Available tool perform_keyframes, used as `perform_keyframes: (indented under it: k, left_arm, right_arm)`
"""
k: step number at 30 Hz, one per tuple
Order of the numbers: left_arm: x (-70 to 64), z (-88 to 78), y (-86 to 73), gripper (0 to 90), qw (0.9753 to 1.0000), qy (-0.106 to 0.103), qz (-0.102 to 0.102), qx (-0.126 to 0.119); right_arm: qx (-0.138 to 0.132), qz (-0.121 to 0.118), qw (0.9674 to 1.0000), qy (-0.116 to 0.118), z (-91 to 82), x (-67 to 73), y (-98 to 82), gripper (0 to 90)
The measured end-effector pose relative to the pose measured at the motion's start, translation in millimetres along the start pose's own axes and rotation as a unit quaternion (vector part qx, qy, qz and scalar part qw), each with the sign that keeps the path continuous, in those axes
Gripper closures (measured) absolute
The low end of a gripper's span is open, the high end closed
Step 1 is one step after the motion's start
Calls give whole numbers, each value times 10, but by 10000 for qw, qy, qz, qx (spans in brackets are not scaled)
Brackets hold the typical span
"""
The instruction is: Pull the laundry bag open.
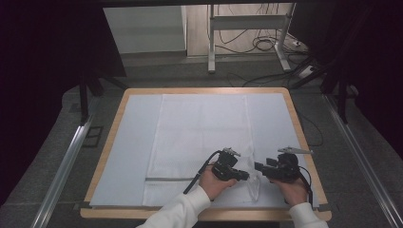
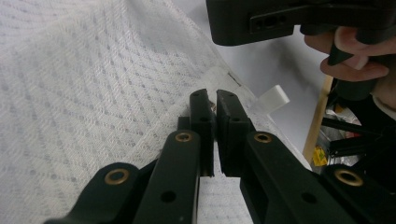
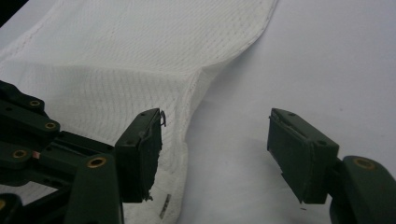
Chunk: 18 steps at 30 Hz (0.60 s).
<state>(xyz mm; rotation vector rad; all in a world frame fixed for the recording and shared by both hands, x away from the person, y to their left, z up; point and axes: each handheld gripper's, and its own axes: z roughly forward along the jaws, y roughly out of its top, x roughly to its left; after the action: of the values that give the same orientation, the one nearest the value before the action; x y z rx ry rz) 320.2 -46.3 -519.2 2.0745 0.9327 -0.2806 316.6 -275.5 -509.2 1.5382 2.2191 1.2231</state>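
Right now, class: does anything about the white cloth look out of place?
Yes. The white cloth lies flat except its near right edge, pinched up into a ridge by the left hand-held gripper.

The high view is dim. The room around the worktop (image 1: 109,142) is nearly black at both sides, while the floor at the back gets more light. The white cloth (image 1: 199,133) looks pale grey and flat, with soft, weak shadows. Both claw views are brighter. The black jaws close to the cameras look a bit blurry, and the cloth weave shows clearly.
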Motion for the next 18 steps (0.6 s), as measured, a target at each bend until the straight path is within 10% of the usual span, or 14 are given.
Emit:
perform_keyframes:
  k: [18]
  left_arm:
    - [-39,-243,21,868,9996,-8,127,-259]
  right_arm:
    - [-233,162,9996,42,-118,6,58,344]
